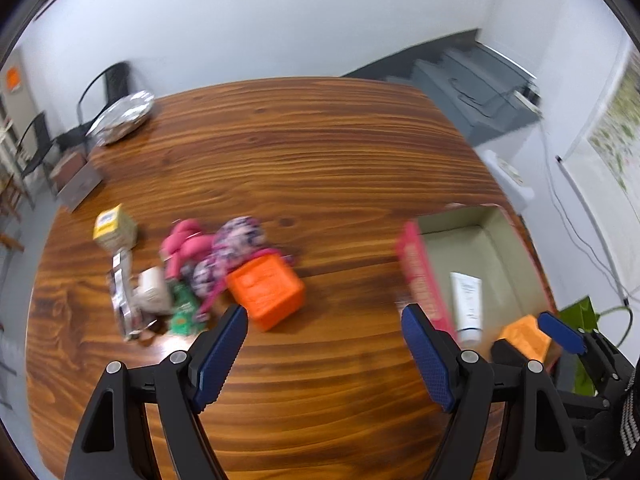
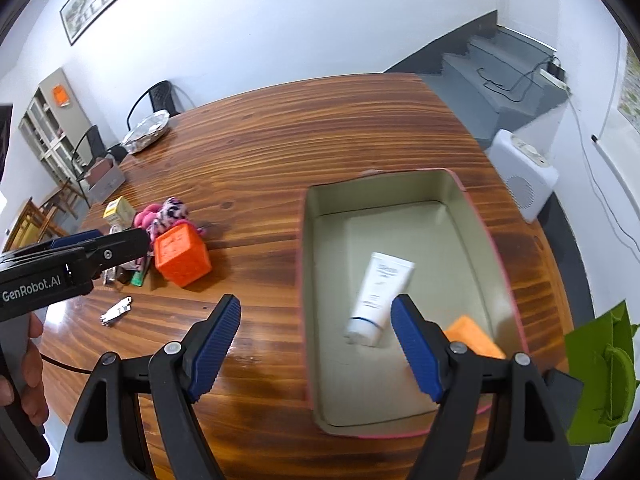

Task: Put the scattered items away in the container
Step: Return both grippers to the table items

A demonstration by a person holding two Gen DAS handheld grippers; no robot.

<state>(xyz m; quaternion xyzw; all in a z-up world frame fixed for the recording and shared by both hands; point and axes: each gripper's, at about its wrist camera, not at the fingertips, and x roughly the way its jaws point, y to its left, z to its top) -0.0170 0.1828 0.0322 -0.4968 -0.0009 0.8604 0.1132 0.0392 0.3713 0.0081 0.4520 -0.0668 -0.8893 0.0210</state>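
A pink-rimmed container stands on the wooden table at the right; it also shows in the left wrist view. Inside lie a white tube and an orange sponge. Scattered items lie at the left: an orange cube, a pink plush toy, patterned balls, a yellow box, a green packet and a foil packet. A nail clipper lies apart. My left gripper is open and empty above the table. My right gripper is open and empty over the container's near left wall.
A foil-wrapped dish sits at the table's far left corner, with chairs behind. A grey box stands at the left edge. A white appliance and a green bag stand beyond the right edge.
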